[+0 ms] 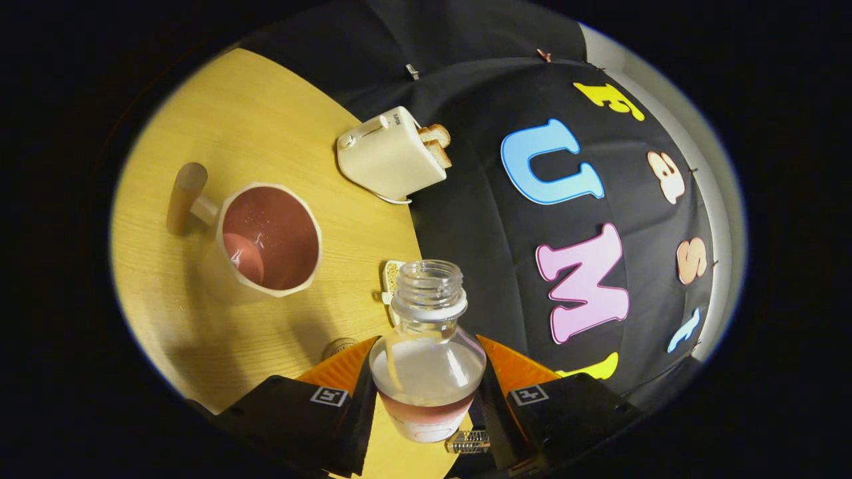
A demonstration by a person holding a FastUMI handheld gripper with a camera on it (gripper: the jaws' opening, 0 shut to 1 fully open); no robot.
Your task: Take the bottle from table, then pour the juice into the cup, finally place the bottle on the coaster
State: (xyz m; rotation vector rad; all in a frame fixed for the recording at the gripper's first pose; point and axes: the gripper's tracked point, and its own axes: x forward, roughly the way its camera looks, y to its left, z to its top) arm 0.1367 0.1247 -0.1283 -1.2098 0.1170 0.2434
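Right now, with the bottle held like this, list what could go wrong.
1. The bottle has no cap on and looks tilted, so leftover juice could spill on the table short of the cup.
2. The gripper clamps smooth clear walls with both jaws; it may slip.
3. Swinging it could clip the toaster beyond the cup.

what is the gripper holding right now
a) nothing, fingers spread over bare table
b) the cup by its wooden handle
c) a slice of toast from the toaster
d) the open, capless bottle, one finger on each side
d: the gripper has its two orange fingers pressed on either side of the clear bottle, whose mouth has no cap, while the cup stands apart on the table.
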